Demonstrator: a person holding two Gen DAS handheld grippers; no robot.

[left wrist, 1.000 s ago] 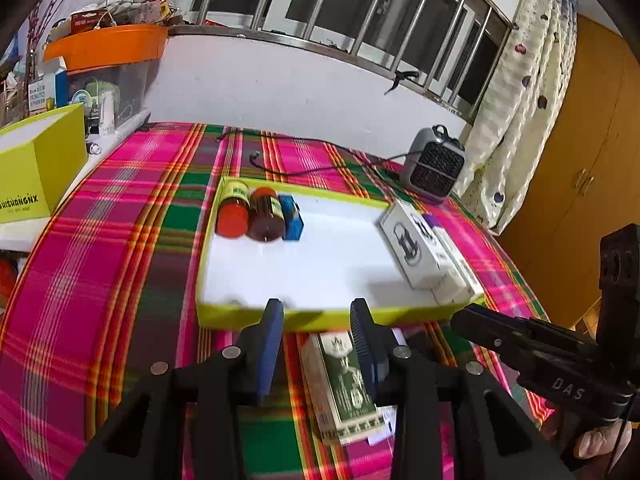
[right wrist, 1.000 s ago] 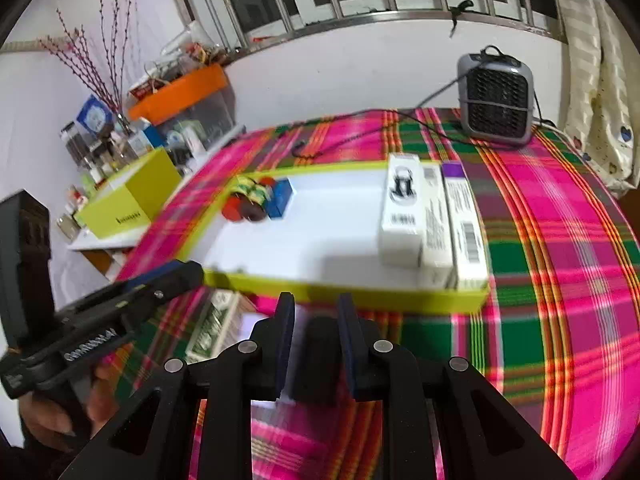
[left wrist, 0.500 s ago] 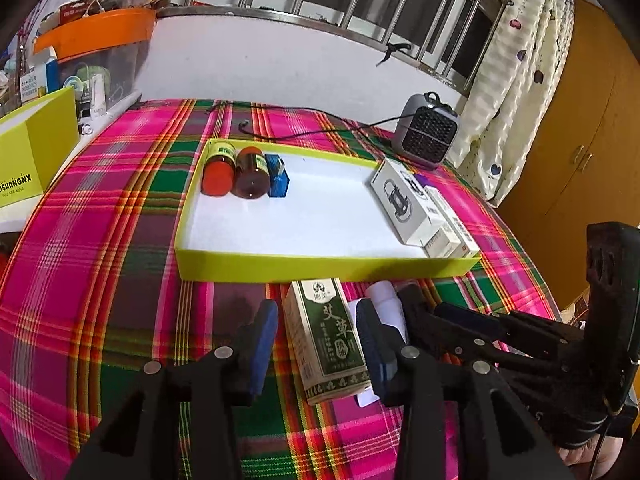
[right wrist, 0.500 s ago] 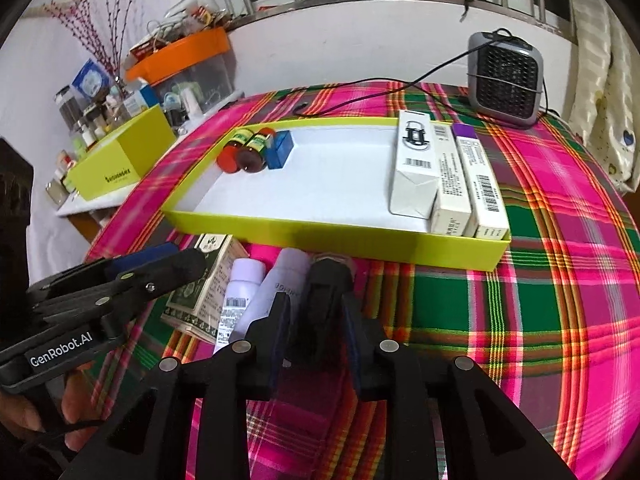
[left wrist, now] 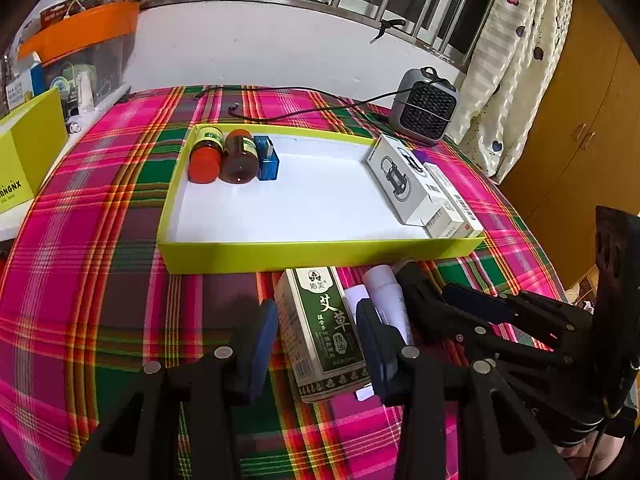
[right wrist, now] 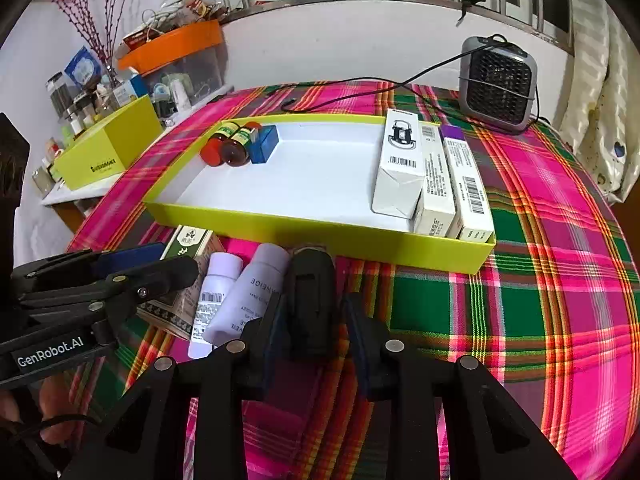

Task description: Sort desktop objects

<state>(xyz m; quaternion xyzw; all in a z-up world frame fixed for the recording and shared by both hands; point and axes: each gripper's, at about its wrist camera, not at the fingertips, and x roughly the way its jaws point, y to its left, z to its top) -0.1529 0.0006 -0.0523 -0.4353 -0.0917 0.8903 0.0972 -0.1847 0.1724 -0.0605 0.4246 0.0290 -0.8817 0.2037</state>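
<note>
A green carton [left wrist: 324,328] lies flat on the plaid cloth in front of the yellow tray [left wrist: 320,255]. My left gripper [left wrist: 318,346] is open, one finger on each side of the carton. Right of the carton lie two white bottles [right wrist: 224,292] [right wrist: 256,292] and a black object [right wrist: 312,300]. My right gripper [right wrist: 314,320] straddles the black object, jaws apart, with a sliver of cloth showing at its right finger. The tray [right wrist: 320,237] holds two red-capped bottles [left wrist: 222,154], a blue box [left wrist: 267,158] and several white cartons [right wrist: 400,160].
A grey heater [right wrist: 498,84] with its cable stands behind the tray at the right. A yellow box [right wrist: 108,148] and a cluttered shelf with an orange-lidded bin [left wrist: 80,36] sit off the table's left. Bare plaid cloth [right wrist: 540,300] spreads to the right.
Both grippers have come down and forward onto the items before the tray. The left now brackets the green carton, and the right brackets the black object.
</note>
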